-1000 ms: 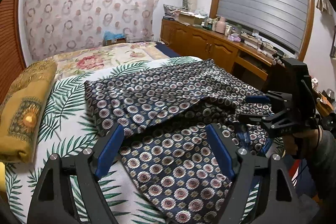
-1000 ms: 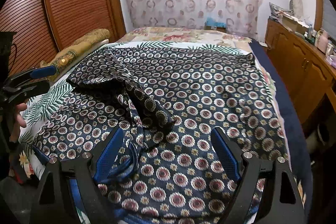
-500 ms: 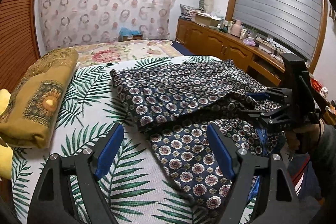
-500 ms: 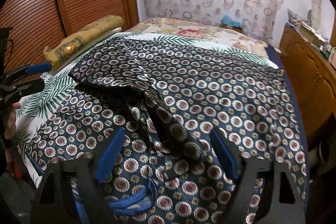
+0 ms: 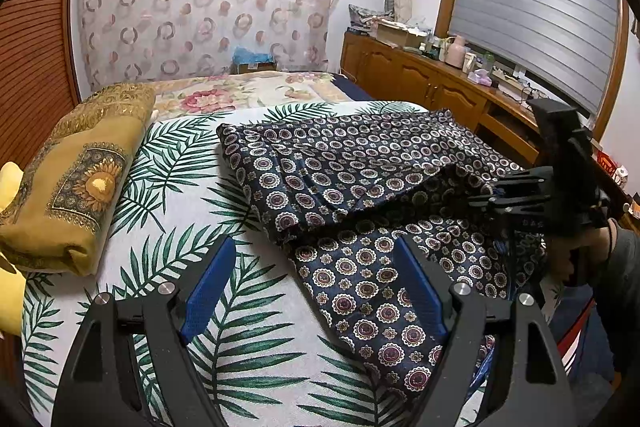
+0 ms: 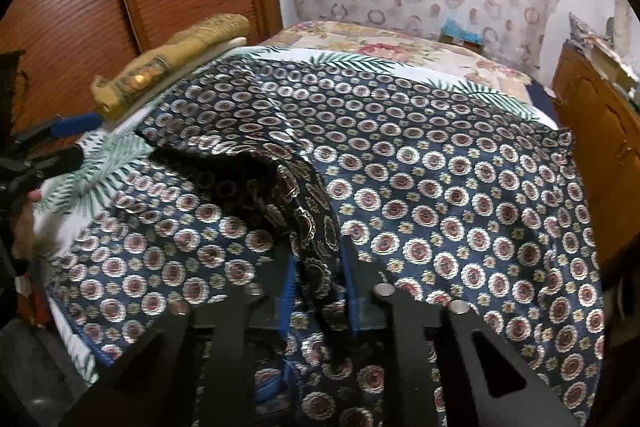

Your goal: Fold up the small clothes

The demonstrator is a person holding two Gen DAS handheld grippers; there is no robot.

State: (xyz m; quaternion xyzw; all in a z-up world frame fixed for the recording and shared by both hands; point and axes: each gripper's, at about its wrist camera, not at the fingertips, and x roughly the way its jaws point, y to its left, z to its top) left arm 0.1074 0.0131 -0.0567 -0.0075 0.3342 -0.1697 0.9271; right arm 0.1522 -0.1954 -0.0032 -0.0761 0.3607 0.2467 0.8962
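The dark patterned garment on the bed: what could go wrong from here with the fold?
1. The right gripper, jaws closing, pinches a bunched ridge of the patterned garment; it may catch several layers and drag the pile.
2. The left gripper is open, holding nothing over the leaf-print sheet, so a one-sided pull may skew the fold.

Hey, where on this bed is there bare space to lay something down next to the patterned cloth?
Bare leaf-print sheet lies between the yellow folded blanket and the navy patterned cloth, running toward the open left gripper. The window side is crowded: cloth covers it, and the right gripper is closing on a fold.
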